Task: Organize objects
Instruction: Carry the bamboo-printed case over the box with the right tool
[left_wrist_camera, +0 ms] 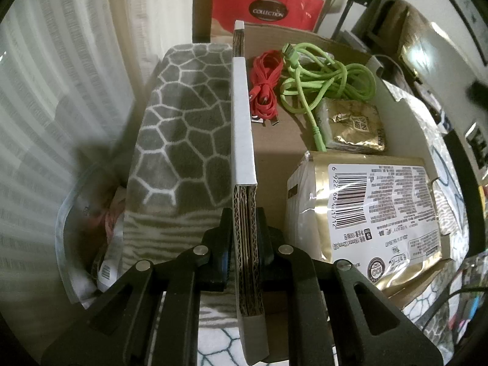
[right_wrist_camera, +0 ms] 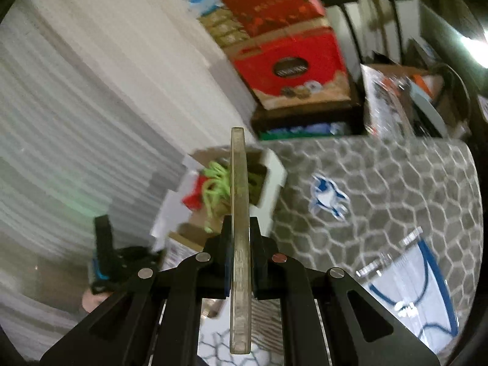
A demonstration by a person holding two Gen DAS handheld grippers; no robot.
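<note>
Left wrist view: your left tool (left_wrist_camera: 244,231) is clamped on the corrugated wall of the cardboard box (left_wrist_camera: 242,128), fingers either side of the white-faced flap; keep that grip steady and the wall upright so the box does not slide on the honeycomb-patterned blanket (left_wrist_camera: 186,122). Contents of the box: red cable (left_wrist_camera: 264,87), coiled, against the held wall; green cable (left_wrist_camera: 329,82), loosely tangled, just beside it; small gold packet (left_wrist_camera: 353,126), touching the green cable's end; large gold-and-white pouch (left_wrist_camera: 372,210), barcode up, nearest you. Bare cardboard floor shows between the held wall and the pouch, which looks the likeliest place for the next item. Right wrist view, motion-blurred: your right tool (right_wrist_camera: 241,238) is closed on a thin, flat, translucent-edged object (right_wrist_camera: 240,244), held edge-on and upright; what it is cannot be told. It sits above and short of the box, in line with the cables. Bring it in low over the open floor, lay it flat, and avoid snagging the green loops. Your left tool appears at lower left.
</note>
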